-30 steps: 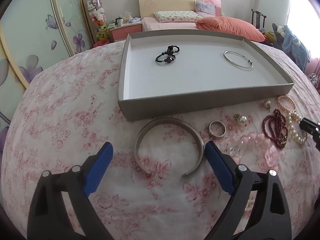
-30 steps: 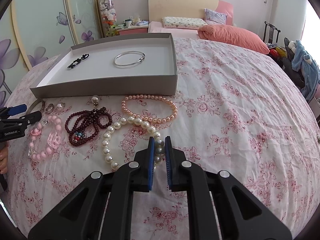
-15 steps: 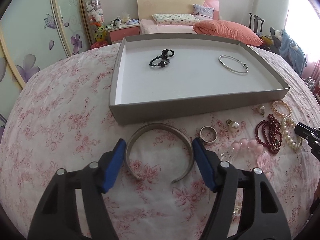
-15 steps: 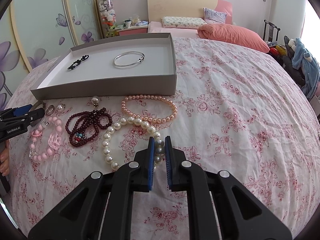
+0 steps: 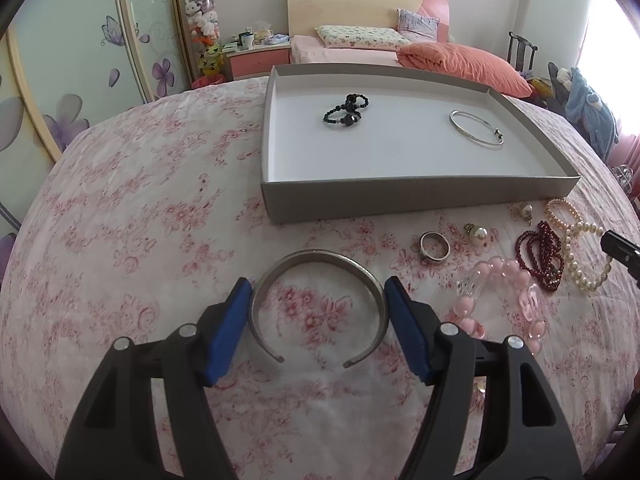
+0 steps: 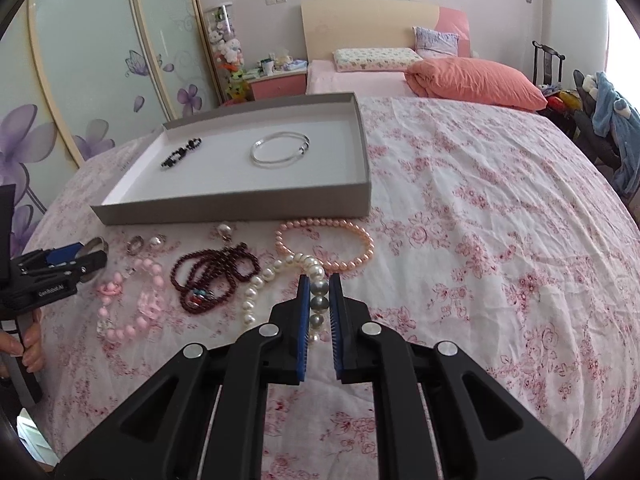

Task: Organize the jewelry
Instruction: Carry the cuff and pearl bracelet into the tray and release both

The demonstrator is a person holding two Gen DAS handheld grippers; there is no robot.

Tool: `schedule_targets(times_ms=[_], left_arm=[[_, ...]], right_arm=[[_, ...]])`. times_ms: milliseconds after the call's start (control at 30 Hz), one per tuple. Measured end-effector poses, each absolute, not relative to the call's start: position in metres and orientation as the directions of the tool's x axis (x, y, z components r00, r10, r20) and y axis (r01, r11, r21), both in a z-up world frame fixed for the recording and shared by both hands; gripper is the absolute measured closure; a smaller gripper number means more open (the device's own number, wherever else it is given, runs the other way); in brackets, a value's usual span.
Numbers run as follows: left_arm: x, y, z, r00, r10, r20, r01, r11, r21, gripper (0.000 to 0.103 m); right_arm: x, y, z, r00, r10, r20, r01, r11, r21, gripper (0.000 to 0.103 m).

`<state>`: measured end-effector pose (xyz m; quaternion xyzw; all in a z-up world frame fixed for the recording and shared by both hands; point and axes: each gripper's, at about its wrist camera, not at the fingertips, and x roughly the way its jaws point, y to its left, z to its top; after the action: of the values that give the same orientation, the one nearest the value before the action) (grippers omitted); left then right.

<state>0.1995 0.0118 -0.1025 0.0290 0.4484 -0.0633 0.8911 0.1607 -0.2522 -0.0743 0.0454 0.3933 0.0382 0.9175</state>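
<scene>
The left gripper [image 5: 318, 304] had its blue pads [image 5: 230, 330] pressed against the two outer sides of a silver cuff bangle [image 5: 320, 258], which lay flat on the floral bedspread [image 5: 140, 240] with its gap facing the camera. The right gripper [image 6: 319, 300] was clenched on the grey beads of a white pearl bracelet [image 6: 256, 284], whose other beads rested on the cloth. Just beside the cuff lay a silver ring [image 5: 435, 245], a pearl earring [image 5: 478, 234] and a pink bead bracelet [image 5: 500, 276]. Left of the pearls sat a dark red bead bracelet [image 6: 212, 276]; beyond them lay a peach pearl bracelet [image 6: 324, 244]. Farther off stood the grey tray [image 5: 400, 200], holding a black bead bracelet [image 5: 346, 110] and a thin silver bangle [image 5: 476, 132], well apart.
</scene>
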Motion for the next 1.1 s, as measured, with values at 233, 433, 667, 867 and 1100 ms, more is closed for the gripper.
schedule_targets(times_ms=[233, 433, 667, 867, 1100], left_arm=[[0.190, 0.018, -0.098, 0.597, -0.101, -0.796, 0.129, 0.991, -0.030, 0.037], [0.183, 0.018, -0.093, 0.616, -0.105, -0.781, 0.127, 0.991, -0.033, 0.037], [0.178, 0.019, -0.089, 0.630, -0.106, -0.769, 0.120, 0.992, -0.038, 0.037], [0.177, 0.020, -0.086, 0.639, -0.108, -0.762, 0.115, 0.992, -0.044, 0.037], [0.174, 0.019, -0.081, 0.653, -0.118, -0.748, 0.118, 0.992, -0.053, 0.037]], right_arm=[[0.156, -0.239, -0.057, 0.721, 0.152, -0.676, -0.079, 0.987, 0.137, 0.093], [0.152, -0.232, -0.050, 0.734, 0.179, -0.655, -0.105, 0.983, 0.150, 0.093], [0.150, -0.229, -0.045, 0.742, 0.190, -0.642, -0.116, 0.981, 0.156, 0.093], [0.148, -0.230, -0.045, 0.745, 0.191, -0.638, -0.115, 0.980, 0.159, 0.093], [0.146, -0.230, -0.040, 0.756, 0.198, -0.624, -0.118, 0.979, 0.168, 0.093]])
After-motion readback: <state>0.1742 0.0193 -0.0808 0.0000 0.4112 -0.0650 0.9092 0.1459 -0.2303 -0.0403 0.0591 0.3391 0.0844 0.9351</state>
